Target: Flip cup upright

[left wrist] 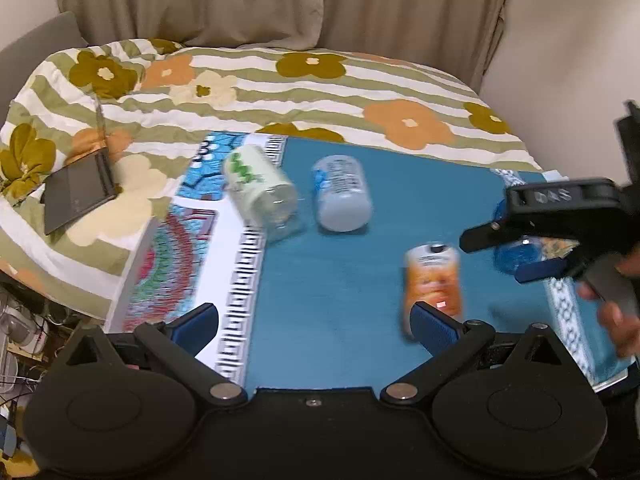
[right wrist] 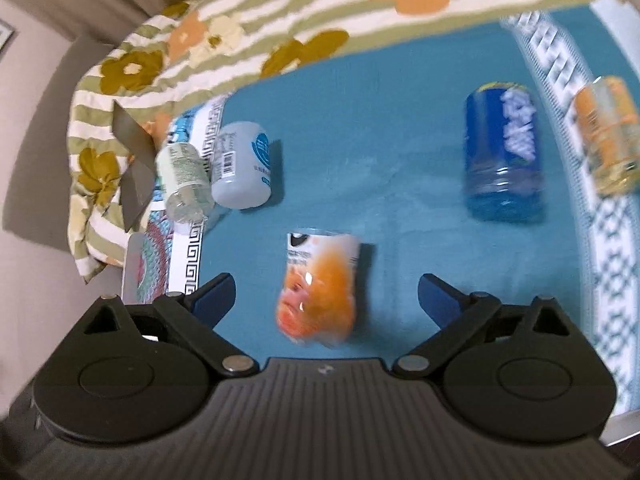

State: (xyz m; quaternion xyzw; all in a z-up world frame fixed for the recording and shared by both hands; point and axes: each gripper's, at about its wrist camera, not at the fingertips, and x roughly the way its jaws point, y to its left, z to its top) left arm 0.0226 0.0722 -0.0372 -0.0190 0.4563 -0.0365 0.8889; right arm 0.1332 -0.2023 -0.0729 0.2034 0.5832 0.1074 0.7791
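Orange print wraps the nearest cup (right wrist: 318, 292), which stands on the teal mat (right wrist: 400, 152) in front of the right gripper (right wrist: 326, 294), between its fingers but touching neither blue pad; the fingers are spread wide. Whether its mouth faces down or up is hard to judge through the blur, though the clear end sits nearest the camera. In the left wrist view the same orange cup (left wrist: 434, 284) sits just beside the right-hand pad of the left gripper (left wrist: 316, 322), whose fingers are also wide apart and hold nothing.

To do the flip well, I would centre the cup between the right pads, close at mid-height on the label, lift it off the mat before rotating, and set it down flat.

Farther off, a blue cup (right wrist: 502, 152) with white lettering too smeared to read stands to the right, and another orange-banded cup (right wrist: 608, 136) rests on the patterned border. To the left, a grey-white cup (right wrist: 242, 164) shows a barcode and a blue round emblem, touching a green-labelled clear cup (right wrist: 184, 176). Beyond lies the floral blanket (right wrist: 200, 40).
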